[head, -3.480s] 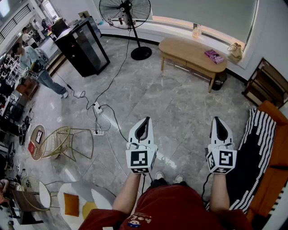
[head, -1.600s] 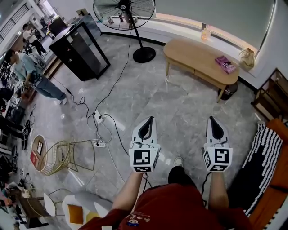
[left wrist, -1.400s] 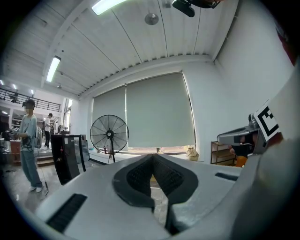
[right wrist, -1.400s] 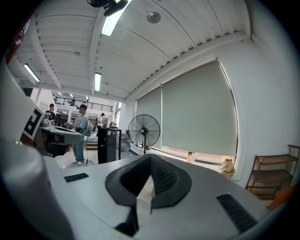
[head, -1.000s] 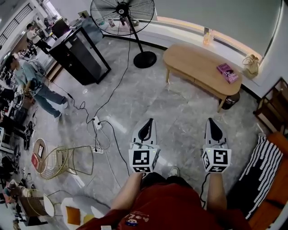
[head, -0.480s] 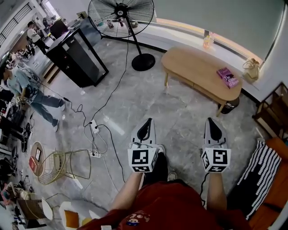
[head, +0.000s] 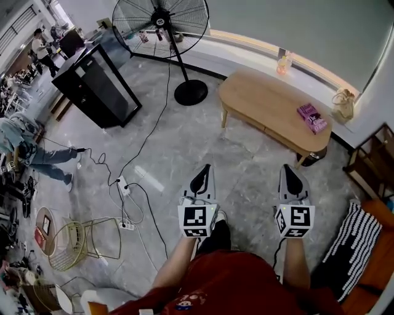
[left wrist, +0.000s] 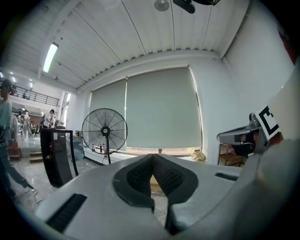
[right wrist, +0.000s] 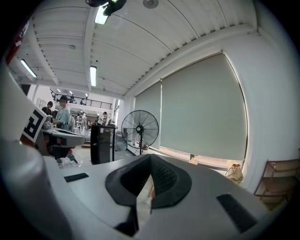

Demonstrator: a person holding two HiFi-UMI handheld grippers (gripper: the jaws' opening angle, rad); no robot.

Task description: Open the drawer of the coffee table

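Both forearms stretch forward side by side, nearly level. The left tongs (head: 204, 171) and right tongs (head: 289, 171) are pressed together, empty, aimed toward the wooden tabletop (head: 258, 95), well apart from it.

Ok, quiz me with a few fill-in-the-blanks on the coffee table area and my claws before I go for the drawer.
1. On the coffee table lies a book whose colour is ____.
2. In the head view, the standing fan is to the table's ____.
3. The left claw and right claw are both ____, with nothing held.
Missing words: pink; left; shut.
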